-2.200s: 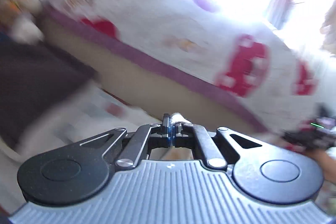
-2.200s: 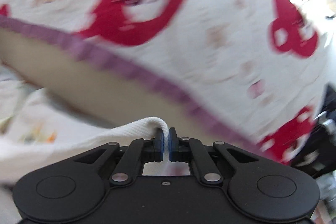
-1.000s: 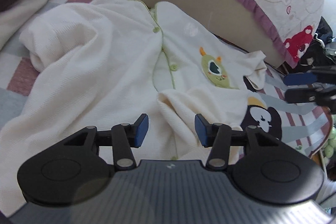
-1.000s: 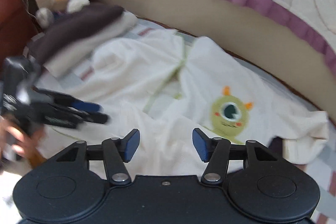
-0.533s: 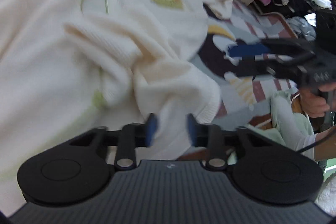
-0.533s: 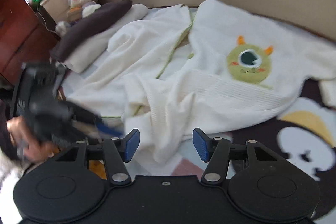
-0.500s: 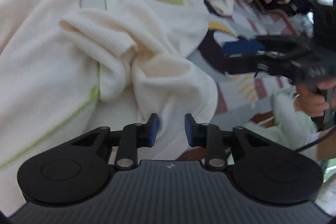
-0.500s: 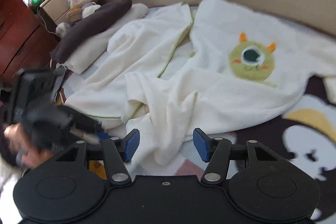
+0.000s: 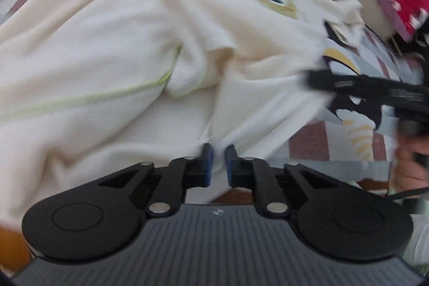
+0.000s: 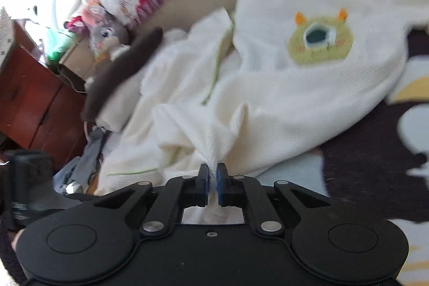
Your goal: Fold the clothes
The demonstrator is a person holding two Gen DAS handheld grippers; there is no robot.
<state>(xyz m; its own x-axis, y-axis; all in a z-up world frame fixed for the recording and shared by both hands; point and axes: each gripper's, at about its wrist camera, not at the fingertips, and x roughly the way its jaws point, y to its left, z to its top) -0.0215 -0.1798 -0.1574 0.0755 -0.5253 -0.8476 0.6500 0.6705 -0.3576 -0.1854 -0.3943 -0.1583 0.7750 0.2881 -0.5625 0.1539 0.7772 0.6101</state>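
Two tools just closed, left tool (image 9: 217,152) and right tool (image 10: 212,171) clamped on cream garment (image 10: 281,103) hem

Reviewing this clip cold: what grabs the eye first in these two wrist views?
The cream garment sprawled over the patterned bedspread, its green one-eyed monster patch at upper right of the right wrist view. Next, both grippers: the right gripper and the left gripper have just closed, each pinching the garment's near edge.

Cream ribbed knit cloth garment (image 10: 281,103); matt black plastic right claw (image 10: 212,178); glossy wooden cabinet (image 10: 29,95).
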